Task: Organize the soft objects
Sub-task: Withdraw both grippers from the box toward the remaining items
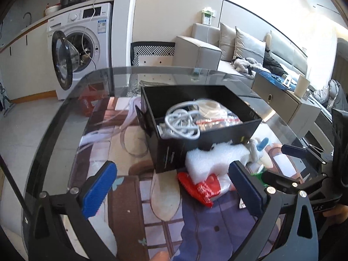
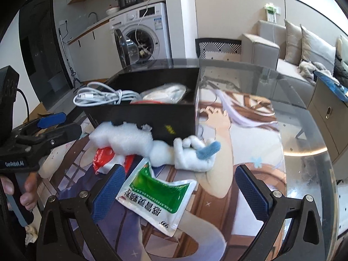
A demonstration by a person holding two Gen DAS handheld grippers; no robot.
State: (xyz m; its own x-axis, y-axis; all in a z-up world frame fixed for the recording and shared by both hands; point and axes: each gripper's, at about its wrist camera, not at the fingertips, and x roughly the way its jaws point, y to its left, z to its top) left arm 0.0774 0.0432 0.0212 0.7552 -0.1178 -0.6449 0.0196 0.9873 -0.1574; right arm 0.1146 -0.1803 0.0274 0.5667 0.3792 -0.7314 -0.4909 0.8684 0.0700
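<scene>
Soft things piled beside a black box (image 2: 152,117) on the glass table (image 2: 293,130)
Left hand-held gripper (image 1: 171,193) and right hand-held gripper (image 2: 180,193) both gape wide, holding nothing, above a green packet (image 2: 156,187)

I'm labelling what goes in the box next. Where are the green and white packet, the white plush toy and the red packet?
green and white packet (image 2: 155,192): right wrist view, on its green panel.
white plush toy (image 2: 191,155): right wrist view, on its white body.
red packet (image 1: 199,190): left wrist view, on its red printed face.
</scene>
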